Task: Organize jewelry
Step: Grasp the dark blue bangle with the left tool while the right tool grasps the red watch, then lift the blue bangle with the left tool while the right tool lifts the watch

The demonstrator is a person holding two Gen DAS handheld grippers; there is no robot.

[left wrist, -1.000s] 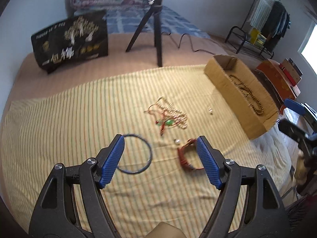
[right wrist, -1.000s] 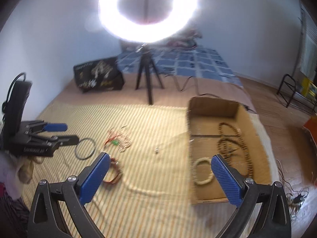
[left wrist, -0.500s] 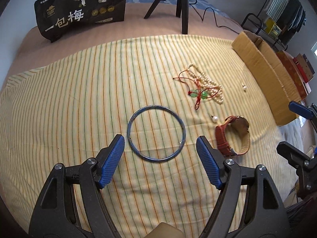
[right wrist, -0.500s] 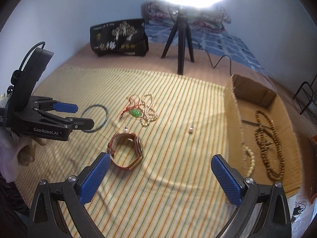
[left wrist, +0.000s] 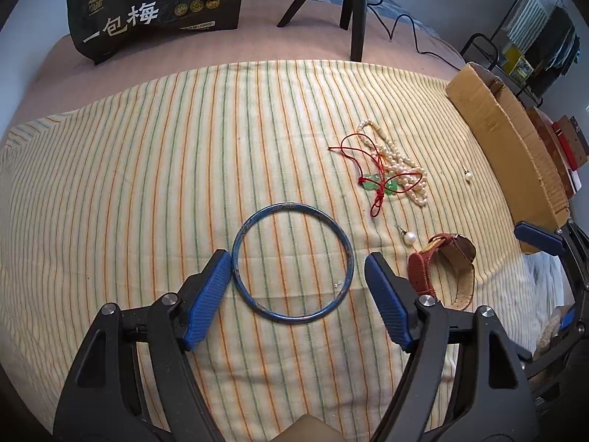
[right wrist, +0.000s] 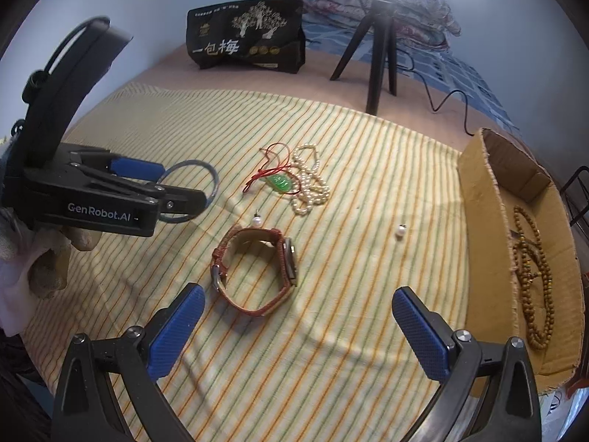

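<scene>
step: approach to pick-up | left tool [left wrist: 298,281] jaws wide, straddling blue bangle [left wrist: 292,261] flat on striped cloth [left wrist: 147,184] on the bed, nothing held | right tool [right wrist: 298,331] wide and empty above red-strapped watch [right wrist: 257,269] | cardboard box [right wrist: 482,191] holds wooden beads | next, judged: lower, narrow onto bangle rim, carry to box

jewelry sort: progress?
Done: wooden beads lie in the cardboard box. In hand: nothing; left gripper open around the blue bangle, right gripper open near the watch. Left: pearl necklace, jade pendant, two pearl earrings.
</scene>
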